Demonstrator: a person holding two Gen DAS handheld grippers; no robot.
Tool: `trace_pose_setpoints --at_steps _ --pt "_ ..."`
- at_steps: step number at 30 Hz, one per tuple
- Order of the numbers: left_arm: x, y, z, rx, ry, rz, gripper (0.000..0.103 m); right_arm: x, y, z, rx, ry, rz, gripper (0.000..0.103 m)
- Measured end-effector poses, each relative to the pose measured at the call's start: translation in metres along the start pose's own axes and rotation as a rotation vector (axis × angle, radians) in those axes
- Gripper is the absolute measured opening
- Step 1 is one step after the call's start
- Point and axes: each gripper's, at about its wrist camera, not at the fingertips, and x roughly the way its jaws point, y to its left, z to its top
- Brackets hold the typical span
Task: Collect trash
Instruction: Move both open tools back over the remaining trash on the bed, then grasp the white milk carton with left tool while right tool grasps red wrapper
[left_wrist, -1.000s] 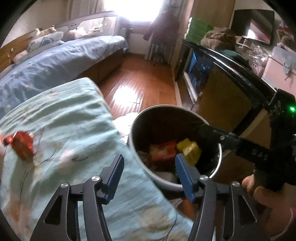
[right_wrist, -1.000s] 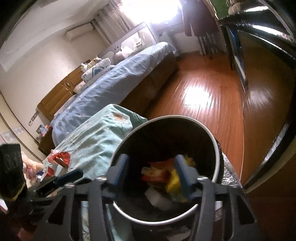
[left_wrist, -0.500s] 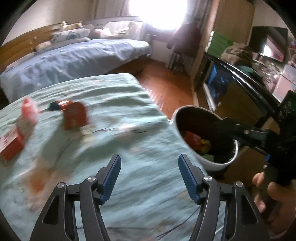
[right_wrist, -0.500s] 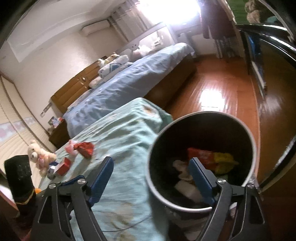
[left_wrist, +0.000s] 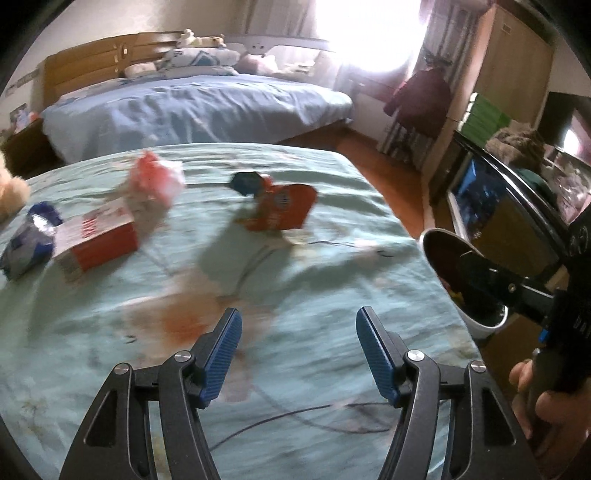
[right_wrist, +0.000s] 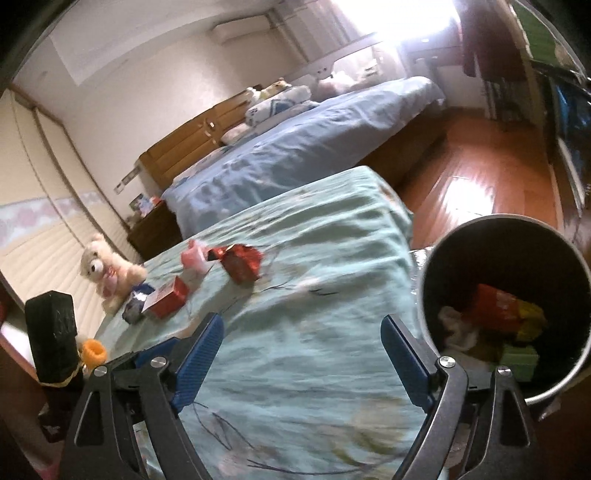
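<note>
Trash lies on the teal flowered cloth (left_wrist: 332, 229): a red and white box (left_wrist: 96, 240), an orange-red wrapper (left_wrist: 282, 212), a crumpled pink and white wrapper (left_wrist: 155, 181) and a blue and silver wrapper (left_wrist: 29, 236). My left gripper (left_wrist: 299, 350) hangs open over bare cloth, well short of them. The round metal bin (left_wrist: 476, 325) stands off the cloth's right edge. In the right wrist view the bin (right_wrist: 517, 251) holds red, yellow and green trash. My right gripper (right_wrist: 301, 354) stands wide open over the cloth, left of the bin, with nothing between its fingers. The red wrapper (right_wrist: 242, 262) and red box (right_wrist: 168, 297) lie farther off.
A bed with a blue cover (left_wrist: 192, 107) lies beyond the cloth, with wooden floor (right_wrist: 480, 173) between it and a dark glass cabinet (left_wrist: 517, 206) on the right. A teddy bear (right_wrist: 107, 269) and an orange ring (right_wrist: 94, 350) sit at the cloth's far left.
Both grippers swung left, away from above the bin and over the cloth. The bin slid to the right edge of both views. The right jaws spread wider.
</note>
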Motion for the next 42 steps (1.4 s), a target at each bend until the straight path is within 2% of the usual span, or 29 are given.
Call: trace_pose_setpoints --at_steps 12,22,30,39,42 --pt "-0.017 0.056 -0.004 -0.089 -0.01 0.084 0.064 0.043 0.036 -0.012 -0.059 0.09 0.027 0.09" --pt "-0.026 0.092 -0.005 -0.118 -0.013 0.122 0.064 0.061 0.067 -0.01 -0.125 0.098 0.064 0.09" --pt "-0.02 0.113 0.003 -0.08 0.007 0.143 0.07 0.079 0.075 -0.004 -0.146 0.097 0.057 0.09" --pt "0.005 0.141 0.03 -0.036 0.034 0.173 0.072 0.099 0.075 0.009 -0.143 0.097 0.035 0.09" --pt "0.021 0.147 0.043 -0.01 0.052 0.185 0.08 0.107 0.075 0.015 -0.146 0.099 0.03 0.09"
